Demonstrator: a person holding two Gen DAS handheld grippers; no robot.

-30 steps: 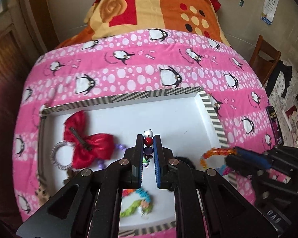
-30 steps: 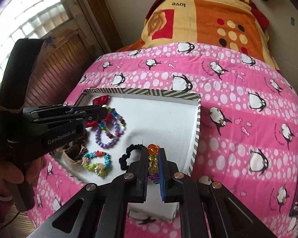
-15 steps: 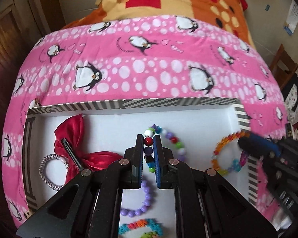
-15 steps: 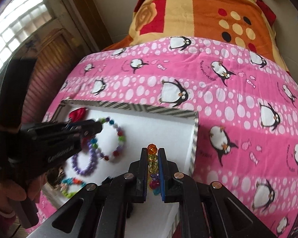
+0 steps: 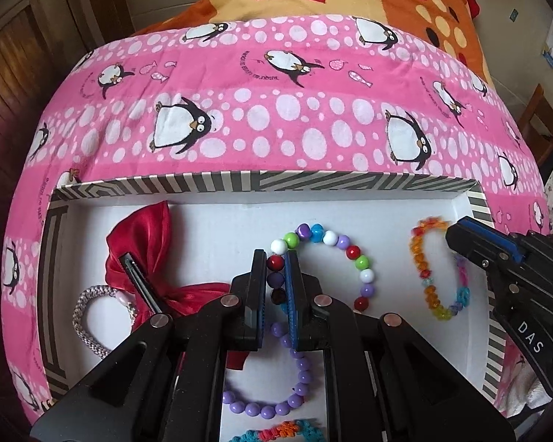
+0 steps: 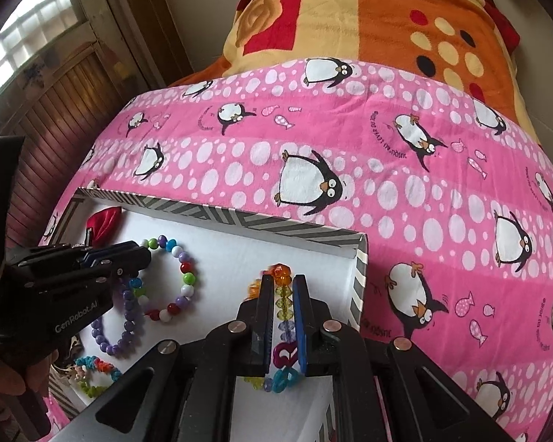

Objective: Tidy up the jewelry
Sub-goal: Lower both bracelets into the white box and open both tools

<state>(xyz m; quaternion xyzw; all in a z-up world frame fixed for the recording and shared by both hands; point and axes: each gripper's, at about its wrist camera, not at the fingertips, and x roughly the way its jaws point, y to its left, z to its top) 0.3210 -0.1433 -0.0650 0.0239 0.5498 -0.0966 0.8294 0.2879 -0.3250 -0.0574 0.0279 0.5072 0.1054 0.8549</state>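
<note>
A white tray with a striped rim lies on the pink penguin blanket. My left gripper is shut on a round-bead multicolour bracelet, which rests on the tray floor. My right gripper is shut on a crystal rainbow bracelet, low over the tray's right side near the rim.
In the tray lie a red bow hair clip, a silver braided band, a purple bead bracelet and a woven multicolour bracelet. An orange patterned blanket lies beyond.
Both grippers have moved forward and down into the tray with their bracelets. The two bracelets now lie flatter on the tray floor.
</note>
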